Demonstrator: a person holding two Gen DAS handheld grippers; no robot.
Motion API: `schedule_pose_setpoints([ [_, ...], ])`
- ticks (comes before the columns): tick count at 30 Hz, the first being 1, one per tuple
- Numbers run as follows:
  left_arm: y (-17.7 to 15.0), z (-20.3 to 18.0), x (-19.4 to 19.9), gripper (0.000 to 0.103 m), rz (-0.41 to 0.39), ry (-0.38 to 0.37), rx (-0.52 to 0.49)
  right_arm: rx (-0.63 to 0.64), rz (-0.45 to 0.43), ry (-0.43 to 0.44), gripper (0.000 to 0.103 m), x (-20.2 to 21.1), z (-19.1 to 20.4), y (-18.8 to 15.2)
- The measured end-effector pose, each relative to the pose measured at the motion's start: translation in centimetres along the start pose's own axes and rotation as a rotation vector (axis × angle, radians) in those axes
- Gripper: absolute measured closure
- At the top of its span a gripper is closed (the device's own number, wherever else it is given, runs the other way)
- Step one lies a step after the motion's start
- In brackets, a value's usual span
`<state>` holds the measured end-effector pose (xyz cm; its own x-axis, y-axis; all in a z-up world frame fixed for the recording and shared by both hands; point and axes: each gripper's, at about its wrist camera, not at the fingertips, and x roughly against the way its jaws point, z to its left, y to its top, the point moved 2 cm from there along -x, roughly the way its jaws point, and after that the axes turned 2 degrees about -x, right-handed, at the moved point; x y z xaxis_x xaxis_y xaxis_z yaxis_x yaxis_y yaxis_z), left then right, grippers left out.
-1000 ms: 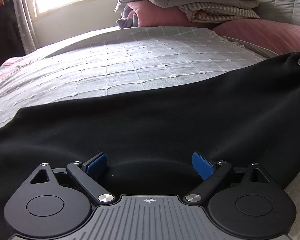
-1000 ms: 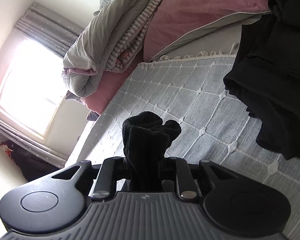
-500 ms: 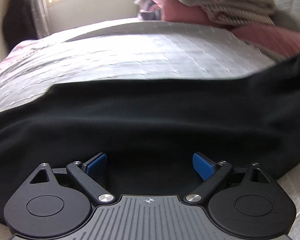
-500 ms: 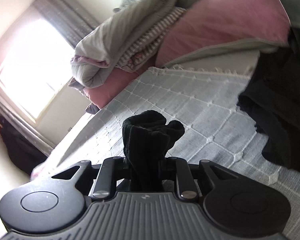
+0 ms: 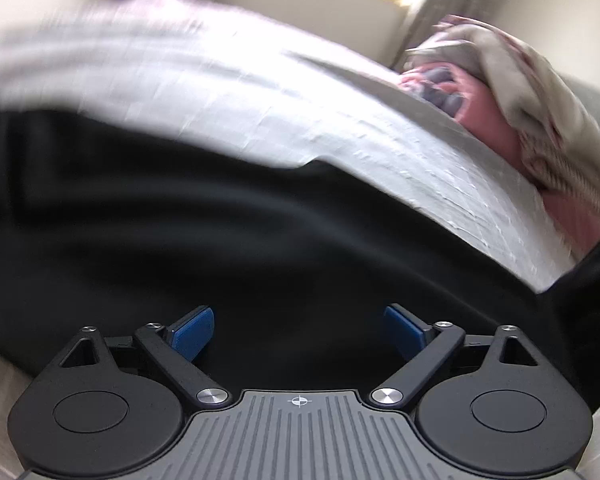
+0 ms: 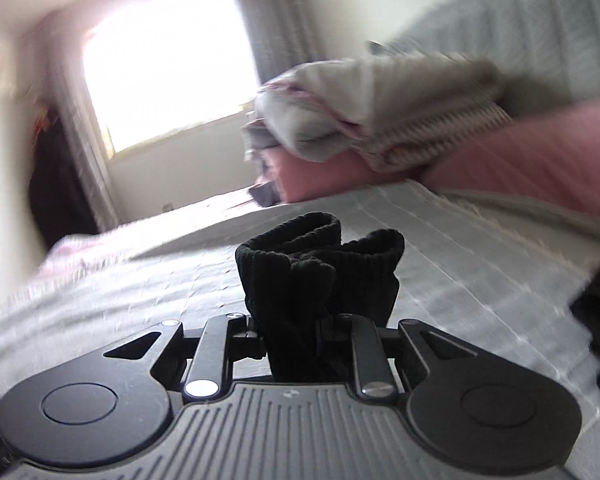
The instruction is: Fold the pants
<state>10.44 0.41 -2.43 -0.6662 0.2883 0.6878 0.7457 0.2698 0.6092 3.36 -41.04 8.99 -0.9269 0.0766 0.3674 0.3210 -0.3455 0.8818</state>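
- Pants: the black cloth lies spread over the near part of the grey bedspread, and your left gripper hangs over it, blue pads wide apart with nothing pinched; its jaws have just been closing a touch
- Since a second ago both views have rolled and blurred, so you are swinging both hands across the bed
- Your right gripper stays clamped on the bunched ribbed cuffs, lifted over bare bedspread; I judge you are carrying the leg ends over for a fold

No readable txt, labels or nos. in either view.
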Motion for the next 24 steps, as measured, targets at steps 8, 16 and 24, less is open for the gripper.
schedule_pose_setpoints([
  [8,3.0,2.9,1.2,0.010,-0.020,-0.163,0.102,0.359,0.051,0.152,0.057,-0.4,13.4,-6.2],
  [16,3.0,7.8,0.8,0.010,0.026,-0.221,0.307,0.900,0.158,0.312,0.054,1.2,22.1,-18.2],
  [24,2.7,5.6,-0.6,0.010,0.095,-0.327,0.224,0.872,0.184,0.338,0.047,1.7,20.5,-17.8],
])
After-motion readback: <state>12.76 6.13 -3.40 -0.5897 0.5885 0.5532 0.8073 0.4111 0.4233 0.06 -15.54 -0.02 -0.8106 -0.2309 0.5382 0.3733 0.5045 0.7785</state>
